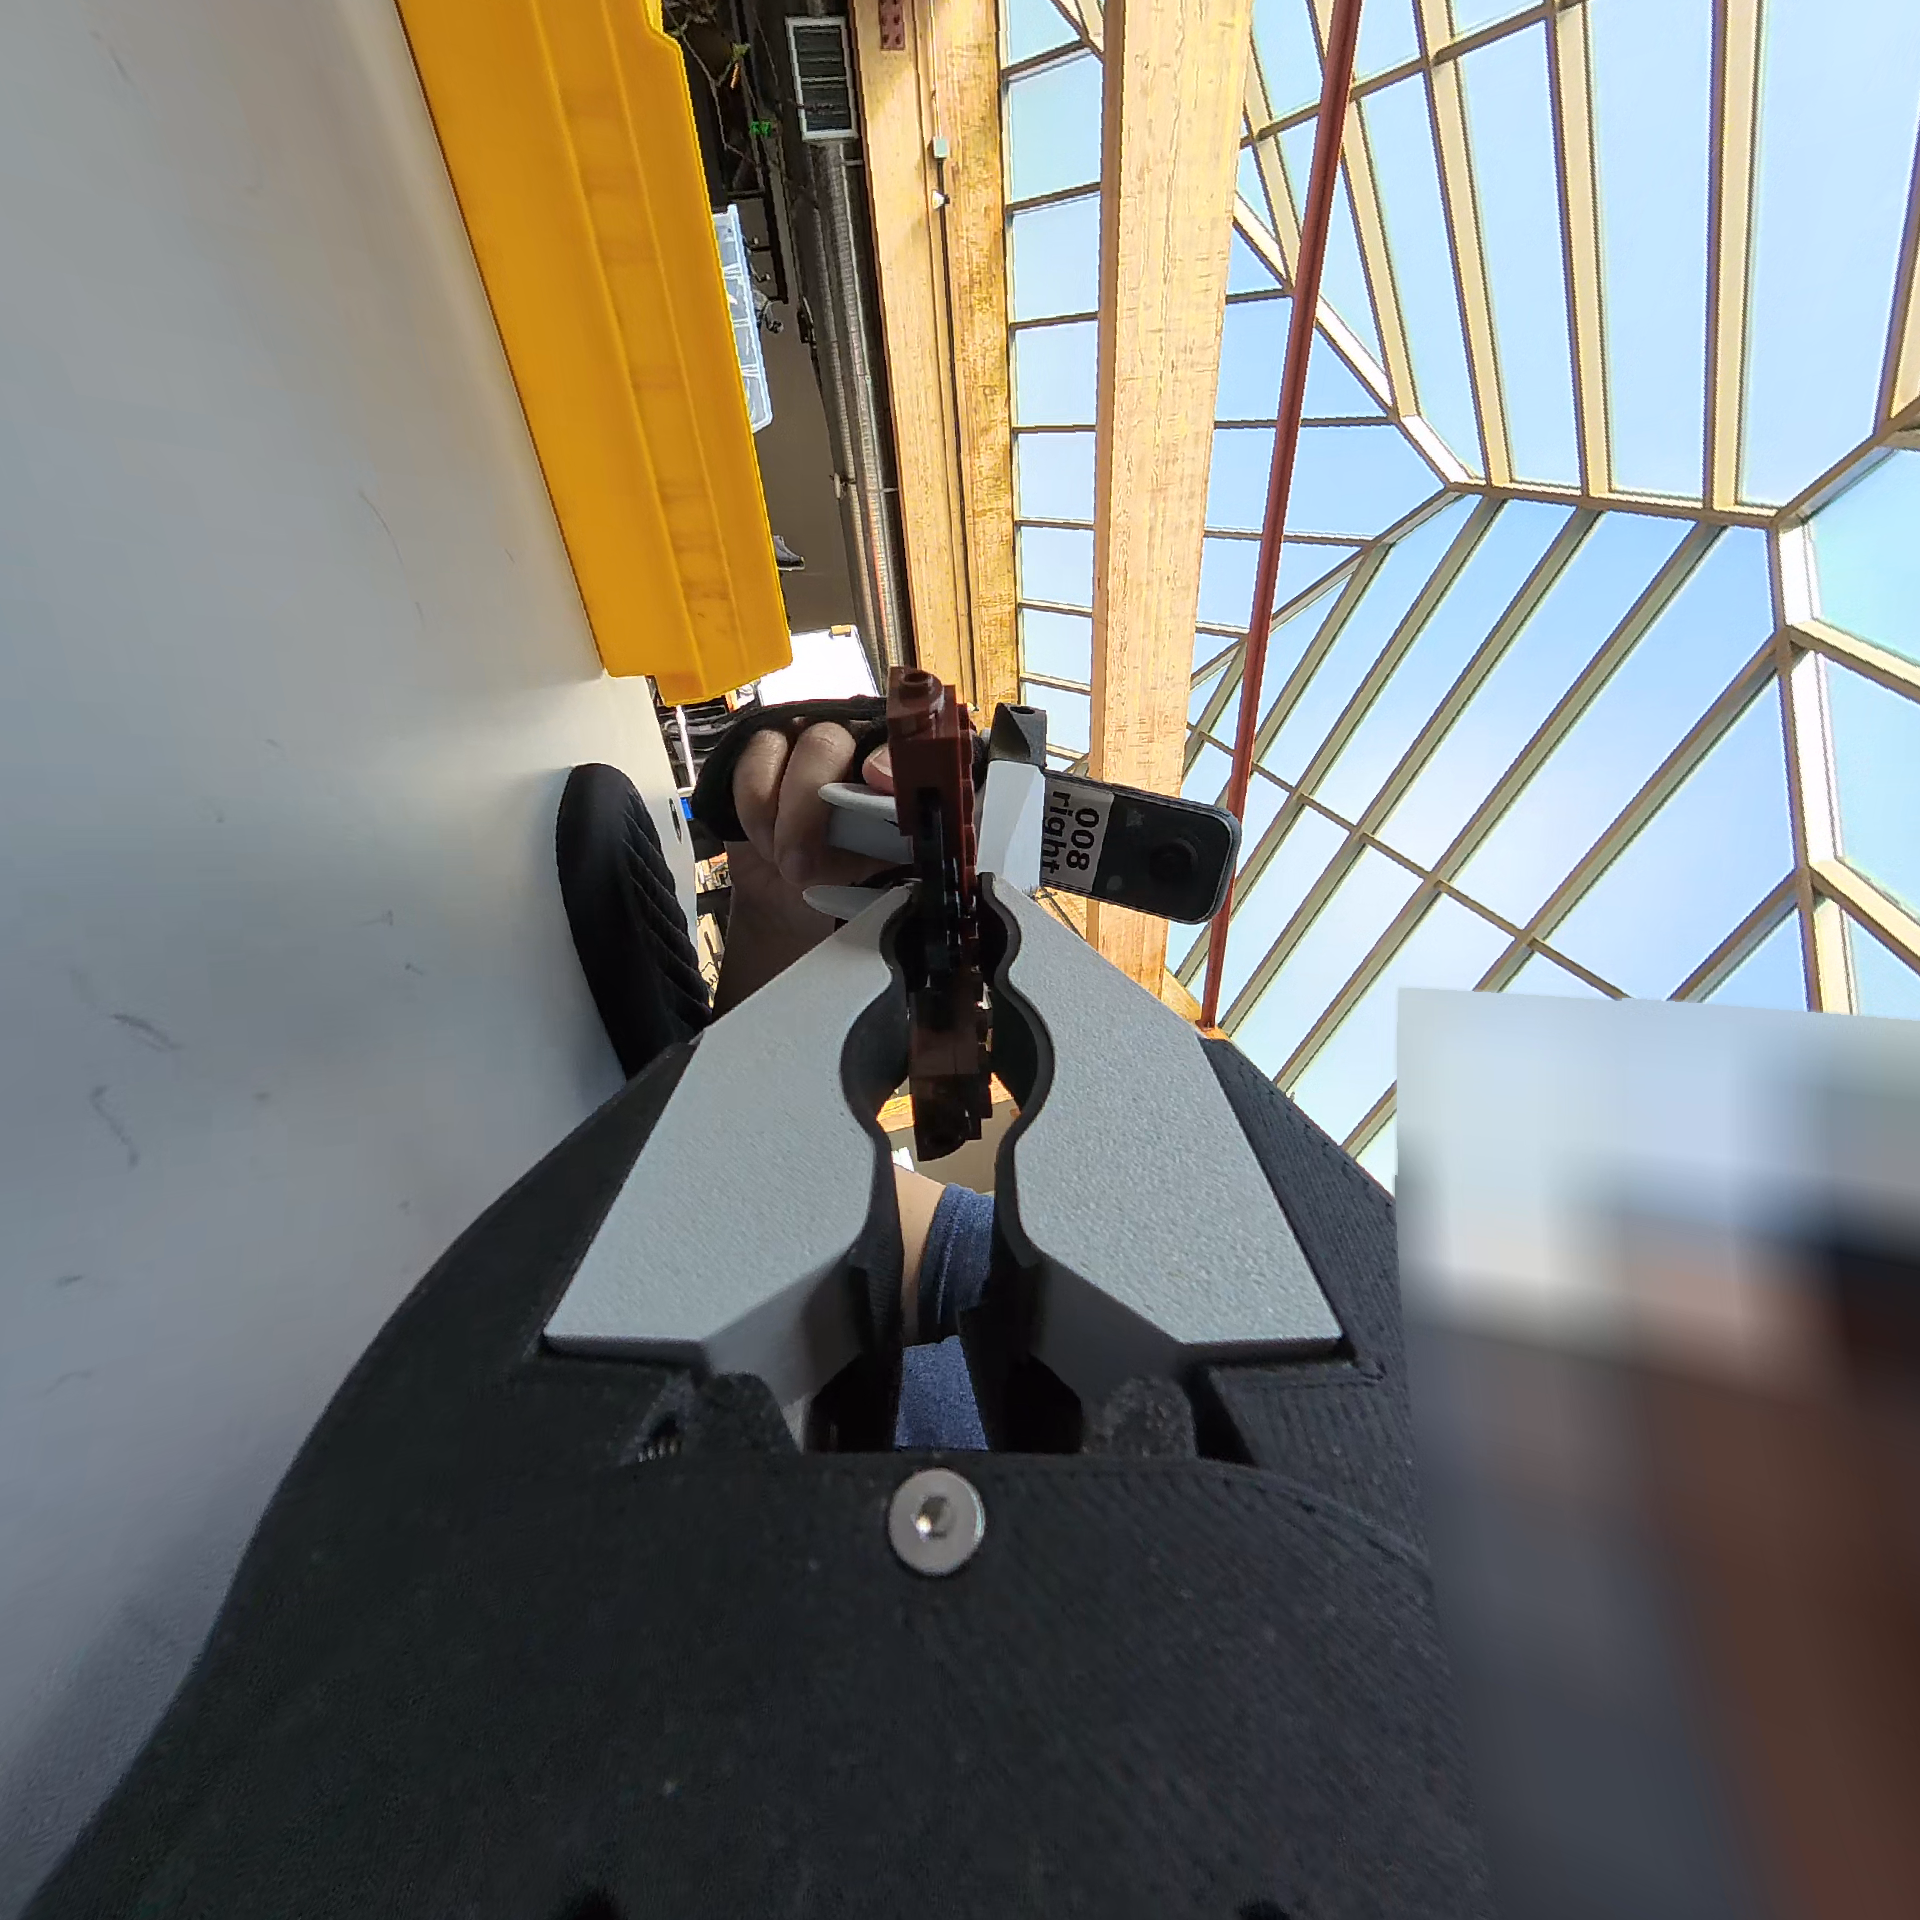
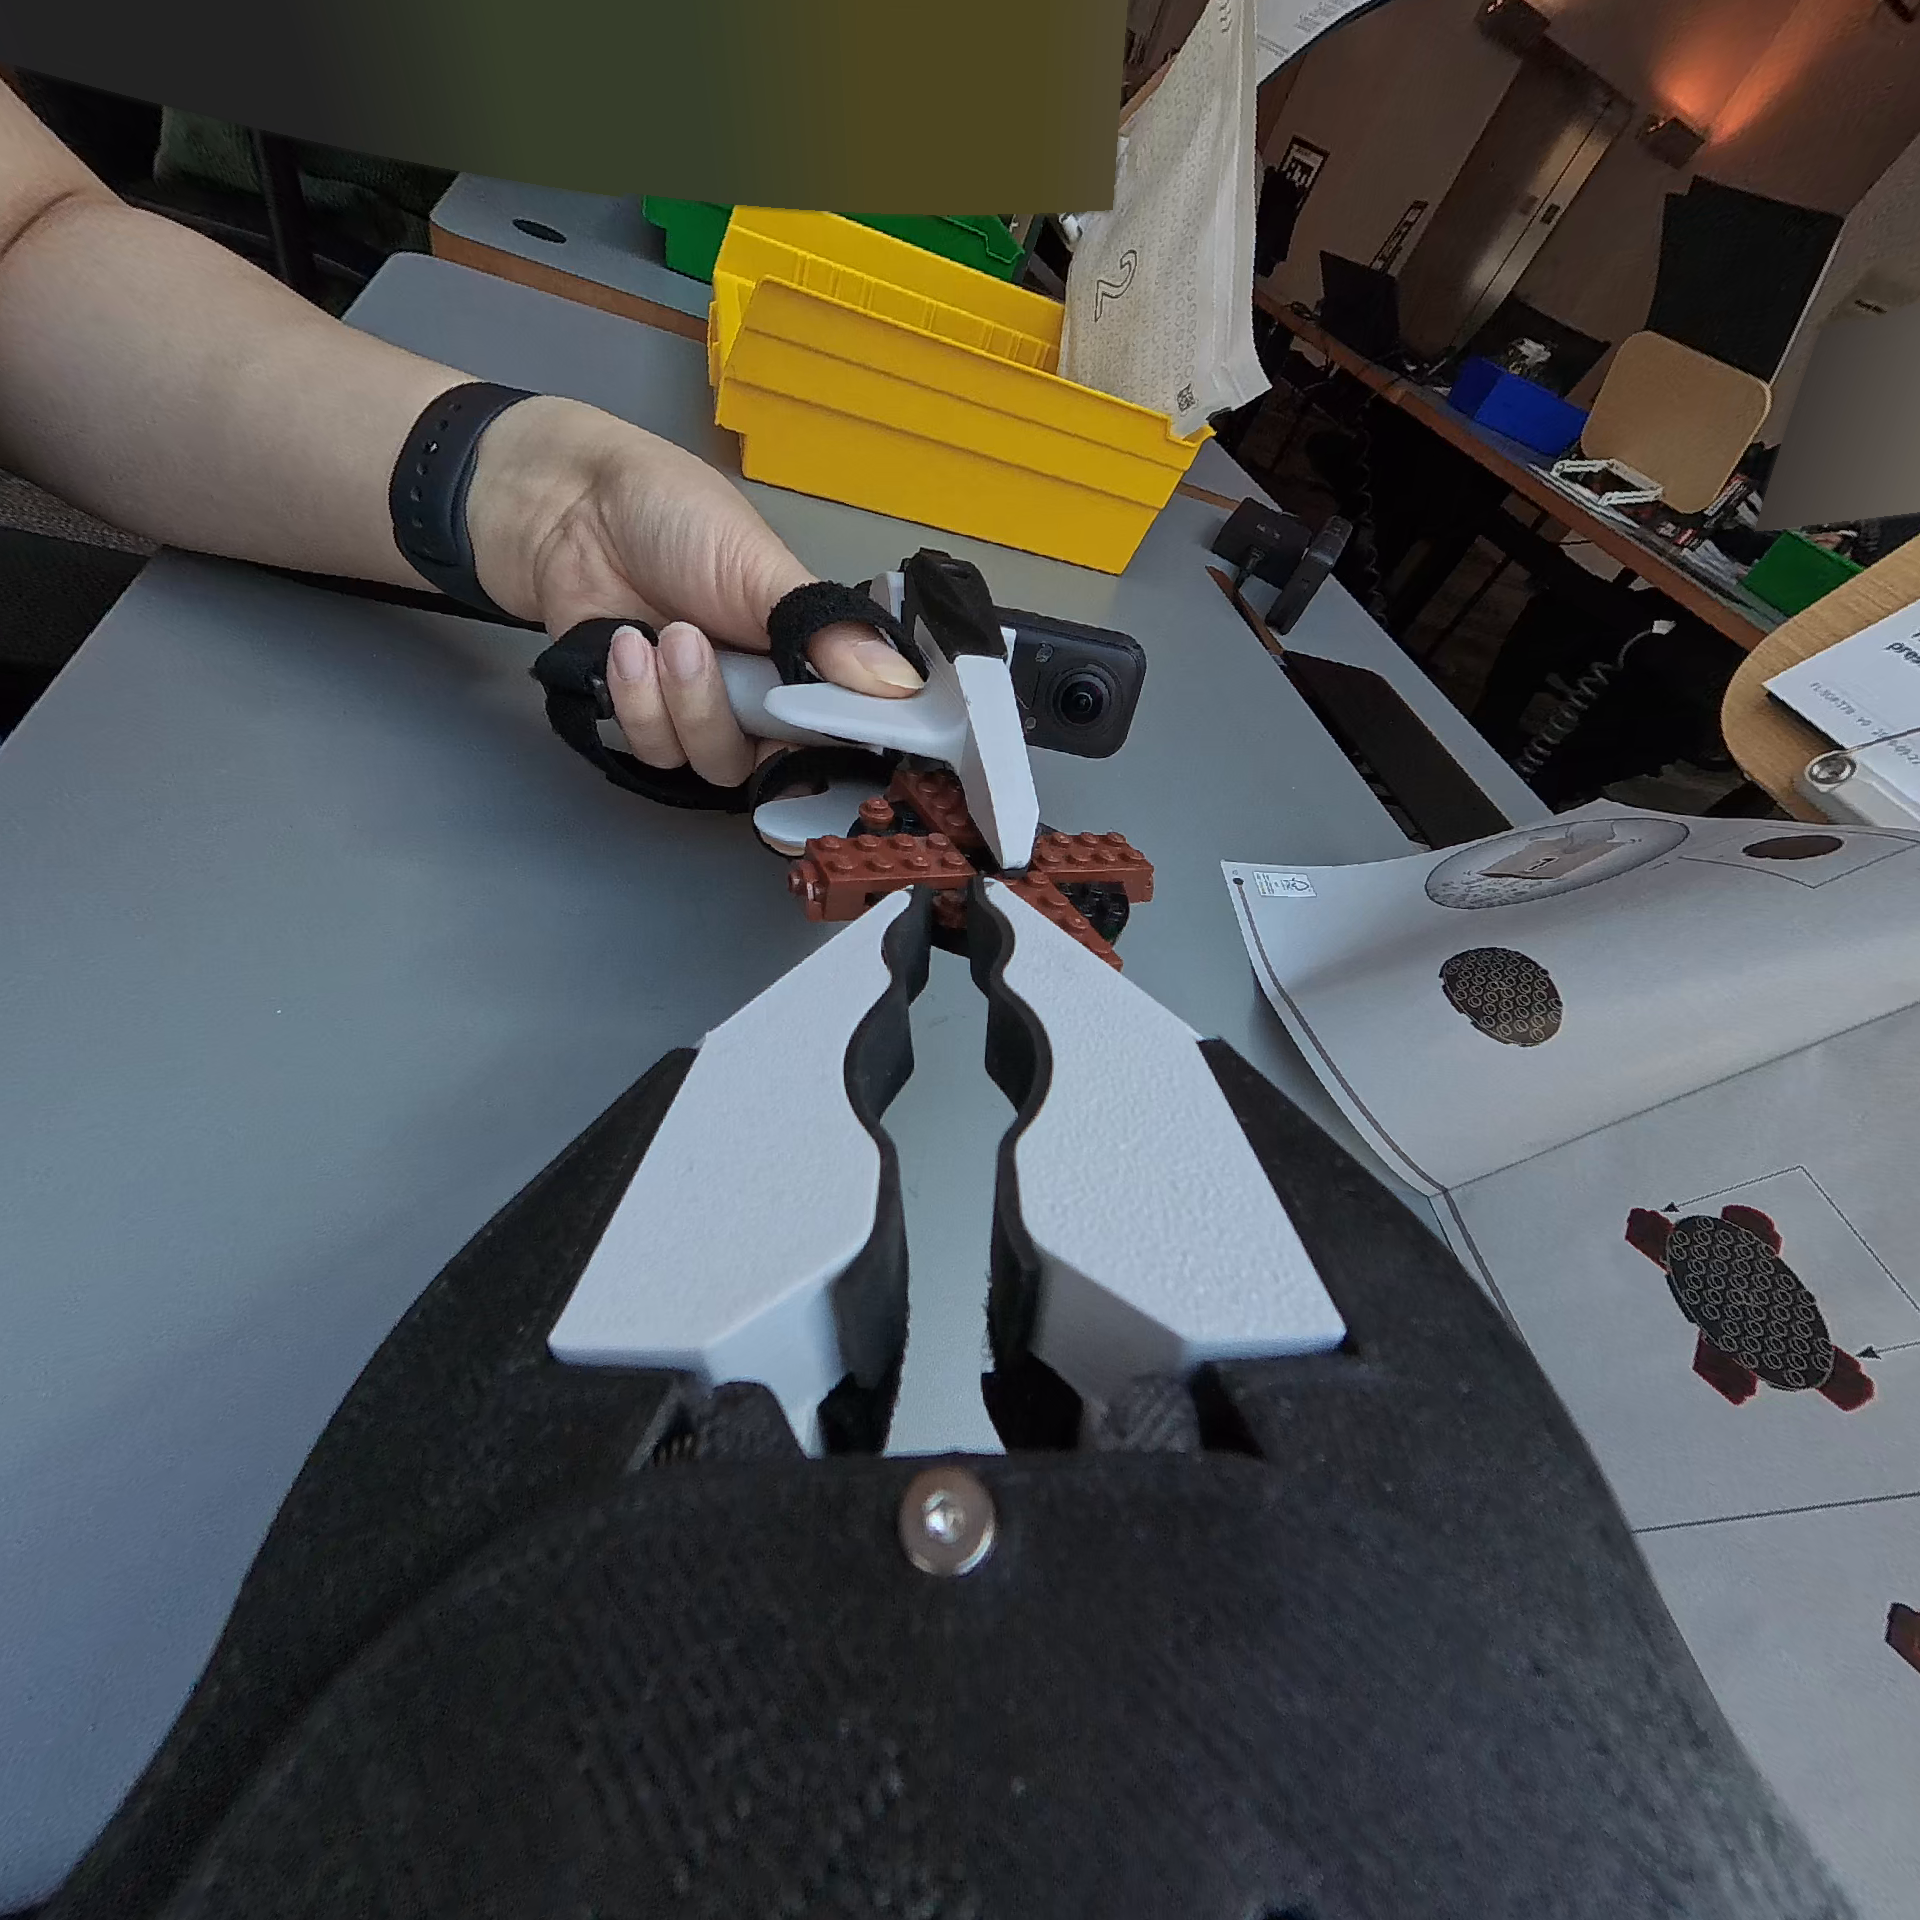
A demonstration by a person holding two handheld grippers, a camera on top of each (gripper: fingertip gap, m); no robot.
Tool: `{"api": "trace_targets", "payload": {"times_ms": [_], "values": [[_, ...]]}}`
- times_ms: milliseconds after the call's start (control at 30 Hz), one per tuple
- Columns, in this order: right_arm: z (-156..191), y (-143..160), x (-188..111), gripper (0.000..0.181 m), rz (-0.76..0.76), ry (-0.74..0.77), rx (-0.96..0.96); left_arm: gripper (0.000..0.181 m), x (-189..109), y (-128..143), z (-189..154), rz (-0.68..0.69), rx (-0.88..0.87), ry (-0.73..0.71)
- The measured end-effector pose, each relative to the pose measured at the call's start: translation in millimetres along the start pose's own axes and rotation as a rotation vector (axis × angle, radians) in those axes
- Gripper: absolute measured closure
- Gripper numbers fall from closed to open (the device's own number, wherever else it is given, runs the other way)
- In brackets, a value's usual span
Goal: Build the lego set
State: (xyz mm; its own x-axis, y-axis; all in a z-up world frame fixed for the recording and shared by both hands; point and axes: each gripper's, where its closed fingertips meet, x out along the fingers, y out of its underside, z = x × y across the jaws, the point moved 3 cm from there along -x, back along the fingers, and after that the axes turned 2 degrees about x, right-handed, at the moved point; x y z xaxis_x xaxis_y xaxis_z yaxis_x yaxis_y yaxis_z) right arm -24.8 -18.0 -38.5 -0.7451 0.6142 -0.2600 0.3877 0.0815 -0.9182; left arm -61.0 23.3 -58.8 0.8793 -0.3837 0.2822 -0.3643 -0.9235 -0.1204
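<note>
The lego assembly (image 2: 883,862) is made of crossed reddish-brown plates on a black round plate, and it is held just above the grey table (image 2: 312,935). My left gripper (image 2: 977,847), held in a person's hand, is shut on it from above and below. In the left wrist view the assembly (image 1: 930,748) stands edge-on between the fingers of that gripper (image 1: 951,894). My right gripper (image 2: 951,894) is closed to a narrow gap, and its tips pinch the assembly's near edge. It also shows behind the assembly in the left wrist view (image 1: 1013,800).
A yellow bin (image 2: 935,436) stands at the back of the table, with a green bin (image 2: 686,234) behind it and a white bag (image 2: 1164,260) in it. An open instruction booklet (image 2: 1610,1091) lies at the right. A black device (image 2: 1288,561) sits near the table's far right edge. Both grippers' tips are close together, under 4 cm apart.
</note>
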Motion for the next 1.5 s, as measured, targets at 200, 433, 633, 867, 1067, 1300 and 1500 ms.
{"api": "trace_targets", "payload": {"times_ms": [200,433,633,867,1067,1300,1500], "values": [[-0.5,1.3,0.6,0.175,0.004,0.004,-0.004,0.175,-0.4,-0.7,0.9,-0.004,0.002,-0.005],[-0.1,-0.3,-1.6,0.175,-0.023,-0.006,0.013,0.175,-2.4,-3.3,-0.2,-0.020,-0.004,0.004],[-1.8,1.0,-0.5,0.177,-0.019,0.001,0.020,0.176,-0.9,-1.4,1.4,-0.009,-0.006,0.000],[-3.1,1.6,0.2,0.177,-0.014,-0.010,0.056,0.175,-1.4,-1.5,0.8,-0.004,0.018,-0.016],[-3.1,0.9,-0.6,0.177,-0.026,-0.045,0.113,0.175,-0.5,0.0,-1.9,0.011,0.047,-0.023],[-0.9,-1.7,-4.1,0.178,-0.054,-0.072,0.114,0.175,2.6,3.9,-4.8,0.029,0.034,0.005],[1.2,-4.3,-5.3,0.178,-0.072,-0.046,0.047,0.175,3.5,4.7,-4.8,0.021,-0.036,0.058]]}}
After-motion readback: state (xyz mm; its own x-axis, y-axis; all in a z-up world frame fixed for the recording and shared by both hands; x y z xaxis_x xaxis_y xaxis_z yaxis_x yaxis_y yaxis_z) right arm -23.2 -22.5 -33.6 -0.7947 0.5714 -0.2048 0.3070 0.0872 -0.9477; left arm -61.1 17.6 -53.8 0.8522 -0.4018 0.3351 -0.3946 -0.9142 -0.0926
